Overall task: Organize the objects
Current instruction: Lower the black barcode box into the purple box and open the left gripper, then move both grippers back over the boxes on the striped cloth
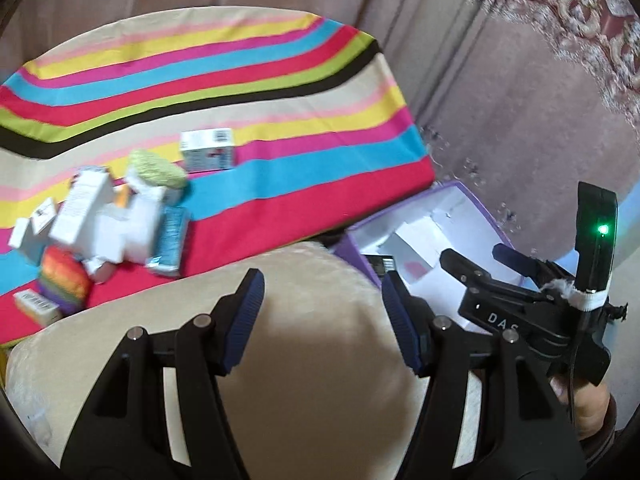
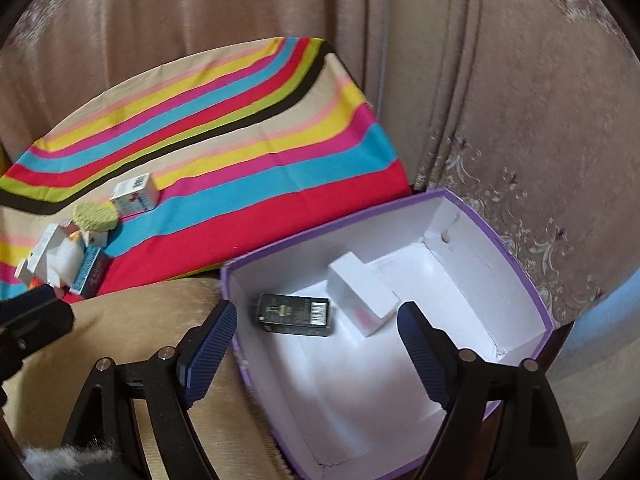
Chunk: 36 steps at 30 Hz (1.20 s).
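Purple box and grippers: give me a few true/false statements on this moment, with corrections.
1. The purple box holds a black carton and a white carton. True.
2. The right gripper grips the white carton. False: its jaws stand open with nothing between the pads.
3. The left gripper is open and holds nothing. True.
4. All the small items are in the box. False: a pile of cartons lies on the striped cloth.
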Available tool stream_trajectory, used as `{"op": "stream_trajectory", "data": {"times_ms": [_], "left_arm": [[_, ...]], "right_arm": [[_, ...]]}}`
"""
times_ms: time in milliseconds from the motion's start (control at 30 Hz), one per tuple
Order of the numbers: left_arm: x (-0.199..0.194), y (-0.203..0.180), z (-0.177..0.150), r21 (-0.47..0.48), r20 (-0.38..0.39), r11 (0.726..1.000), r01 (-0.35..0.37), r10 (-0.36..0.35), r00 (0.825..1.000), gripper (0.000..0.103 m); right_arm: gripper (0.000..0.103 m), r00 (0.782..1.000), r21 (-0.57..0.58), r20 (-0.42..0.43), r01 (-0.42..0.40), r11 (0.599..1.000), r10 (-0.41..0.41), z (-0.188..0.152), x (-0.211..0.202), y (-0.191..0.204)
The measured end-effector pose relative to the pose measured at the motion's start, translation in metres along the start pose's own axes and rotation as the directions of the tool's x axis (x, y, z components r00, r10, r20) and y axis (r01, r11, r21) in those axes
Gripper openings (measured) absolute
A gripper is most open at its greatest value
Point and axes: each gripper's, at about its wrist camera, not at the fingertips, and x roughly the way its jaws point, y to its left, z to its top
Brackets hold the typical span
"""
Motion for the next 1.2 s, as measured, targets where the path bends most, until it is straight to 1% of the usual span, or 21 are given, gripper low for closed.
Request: {"op": "stream_trajectory", "data": {"times_ms": [33, 100, 167, 267, 333, 433, 533, 700, 733, 933, 1000, 1100, 1133, 1167, 1200], "left_arm": [[-0.006, 0.011, 0.002, -0.008, 0.003, 1.0, -0.001, 0.001, 1.0, 0.065], [-0.021, 0.035, 0.001, -0.052, 0.011, 0.998, -0.018, 0.019, 1.0, 0.065], [-0.036, 0.048, 0.001, -0.099, 0.017, 0.995, -0.032, 0.034, 0.999, 0.065], [-0.062, 0.079, -0.002, -0.156, 0.016, 0.986, -0.06, 0.063, 0.998, 0.065], [-0.08, 0.095, -0.001, -0.186, -0.001, 0.979, -0.082, 0.083, 0.997, 0.066], [-0.1, 0.123, -0.006, -0.231, -0.003, 0.965, -0.126, 0.129, 0.992, 0.07], [-0.113, 0.155, -0.013, -0.29, -0.015, 0.942, -0.168, 0.171, 0.985, 0.073], [-0.121, 0.199, -0.019, -0.355, -0.052, 0.91, -0.215, 0.21, 0.976, 0.074], [-0.12, 0.207, -0.02, -0.357, -0.056, 0.908, -0.219, 0.213, 0.975, 0.075], [-0.122, 0.232, -0.027, -0.403, -0.083, 0.881, -0.25, 0.236, 0.968, 0.078], [-0.118, 0.242, -0.028, -0.427, -0.104, 0.869, -0.25, 0.227, 0.968, 0.078], [-0.113, 0.255, -0.031, -0.489, -0.133, 0.838, -0.242, 0.203, 0.97, 0.078], [-0.11, 0.26, -0.028, -0.494, -0.136, 0.836, -0.238, 0.196, 0.971, 0.078], [-0.107, 0.265, -0.027, -0.508, -0.14, 0.831, -0.229, 0.183, 0.973, 0.078], [-0.103, 0.272, -0.026, -0.532, -0.144, 0.819, -0.216, 0.164, 0.976, 0.077]], "right_arm": [[0.084, 1.0, -0.009, 0.001, -0.005, 1.0, 0.005, 0.0, -0.001, 0.004], [0.084, 1.0, -0.029, 0.005, -0.015, 0.999, 0.015, 0.0, -0.004, 0.014], [0.084, 1.0, -0.04, 0.003, -0.026, 0.999, 0.027, 0.0, -0.005, 0.023], [0.085, 0.998, -0.054, -0.012, -0.064, 0.996, 0.064, -0.001, -0.004, 0.038], [0.085, 0.995, -0.071, -0.024, -0.095, 0.993, 0.093, -0.002, -0.003, 0.049], [0.085, 0.992, -0.104, -0.03, -0.122, 0.987, 0.119, -0.002, -0.002, 0.068], [0.085, 0.989, -0.134, -0.045, -0.146, 0.98, 0.141, -0.002, 0.0, 0.085], [0.085, 0.981, -0.178, -0.082, -0.188, 0.966, 0.176, 0.0, 0.004, 0.11], [0.085, 0.98, -0.183, -0.086, -0.192, 0.964, 0.179, 0.001, 0.006, 0.115], [0.085, 0.97, -0.223, -0.129, -0.233, 0.947, 0.208, 0.006, 0.016, 0.144], [0.085, 0.964, -0.249, -0.148, -0.251, 0.935, 0.22, 0.007, 0.019, 0.158], [0.085, 0.959, -0.283, -0.164, -0.272, 0.92, 0.233, 0.01, 0.023, 0.175], [0.085, 0.957, -0.294, -0.168, -0.277, 0.915, 0.236, 0.012, 0.025, 0.181], [0.085, 0.956, -0.3, -0.169, -0.282, 0.912, 0.24, 0.013, 0.025, 0.186], [0.085, 0.955, -0.305, -0.168, -0.288, 0.908, 0.246, 0.016, 0.026, 0.193]]}}
